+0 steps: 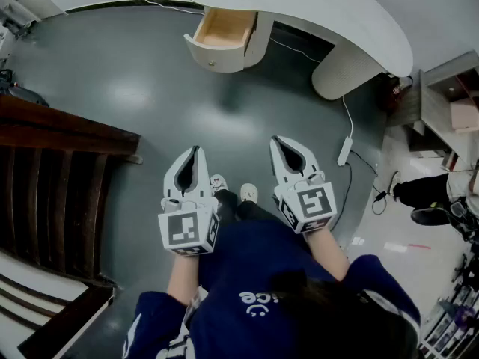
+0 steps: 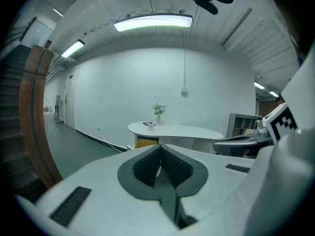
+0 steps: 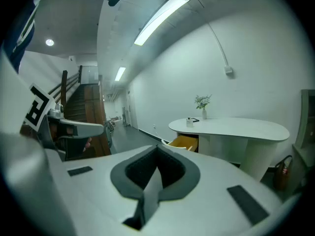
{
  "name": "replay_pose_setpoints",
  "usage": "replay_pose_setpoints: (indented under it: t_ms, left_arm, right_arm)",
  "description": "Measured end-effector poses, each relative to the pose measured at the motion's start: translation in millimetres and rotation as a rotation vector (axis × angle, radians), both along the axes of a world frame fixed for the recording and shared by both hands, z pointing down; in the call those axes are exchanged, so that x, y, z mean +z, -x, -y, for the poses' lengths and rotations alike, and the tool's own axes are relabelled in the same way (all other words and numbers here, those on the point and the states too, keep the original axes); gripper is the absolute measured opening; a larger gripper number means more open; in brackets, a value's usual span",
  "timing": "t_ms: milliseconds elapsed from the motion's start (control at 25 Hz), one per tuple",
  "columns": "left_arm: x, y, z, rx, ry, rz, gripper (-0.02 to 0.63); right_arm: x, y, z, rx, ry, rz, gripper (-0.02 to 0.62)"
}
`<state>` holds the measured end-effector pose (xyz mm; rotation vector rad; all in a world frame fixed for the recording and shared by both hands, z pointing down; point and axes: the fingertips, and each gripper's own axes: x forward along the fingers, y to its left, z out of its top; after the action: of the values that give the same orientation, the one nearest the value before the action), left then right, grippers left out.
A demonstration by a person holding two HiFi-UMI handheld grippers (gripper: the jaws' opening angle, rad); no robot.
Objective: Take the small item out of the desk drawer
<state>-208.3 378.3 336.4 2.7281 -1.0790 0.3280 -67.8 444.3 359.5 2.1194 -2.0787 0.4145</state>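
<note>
The white curved desk [image 1: 352,13] stands far ahead, and its drawer [image 1: 222,34] is pulled open, showing a bare wooden inside. No small item shows in the drawer from here. My left gripper [image 1: 197,150] and right gripper [image 1: 278,140] hang side by side at waist height, well short of the desk, both shut and holding nothing. In the left gripper view the left gripper [image 2: 160,147] points at the desk [image 2: 177,130] and the drawer [image 2: 145,143]. In the right gripper view the right gripper [image 3: 157,147] points at the same desk [image 3: 236,127] and drawer [image 3: 185,142].
A dark wooden staircase [image 1: 52,170] fills the left side. A power strip [image 1: 345,150] with cables lies on the grey floor to the right. A shelf unit [image 1: 449,103] stands at far right. A small vase with a plant [image 3: 203,104] sits on the desk.
</note>
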Motion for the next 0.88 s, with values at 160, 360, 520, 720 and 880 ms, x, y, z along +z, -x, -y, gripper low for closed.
replay_pose_setpoints:
  t_ms: [160, 360, 520, 720, 880]
  left_arm:
    - [-4, 5, -1, -0.008, -0.009, -0.020, 0.005]
    - [-4, 8, 15, 0.018, -0.012, -0.030, 0.005]
    - [-4, 11, 34, 0.037, -0.014, -0.044, 0.005]
    - [-2, 18, 63, 0.071, -0.014, -0.057, 0.005]
    - [4, 23, 82, 0.108, 0.000, -0.058, 0.005]
  right_arm:
    - [-3, 8, -3, -0.008, -0.004, -0.017, 0.006]
    - [-5, 12, 9, 0.022, -0.008, -0.012, 0.006]
    - [-2, 13, 22, 0.054, -0.004, 0.014, 0.008]
    - [-1, 18, 43, 0.096, -0.009, 0.026, 0.008]
    - [3, 25, 61, 0.117, -0.005, 0.015, 0.008]
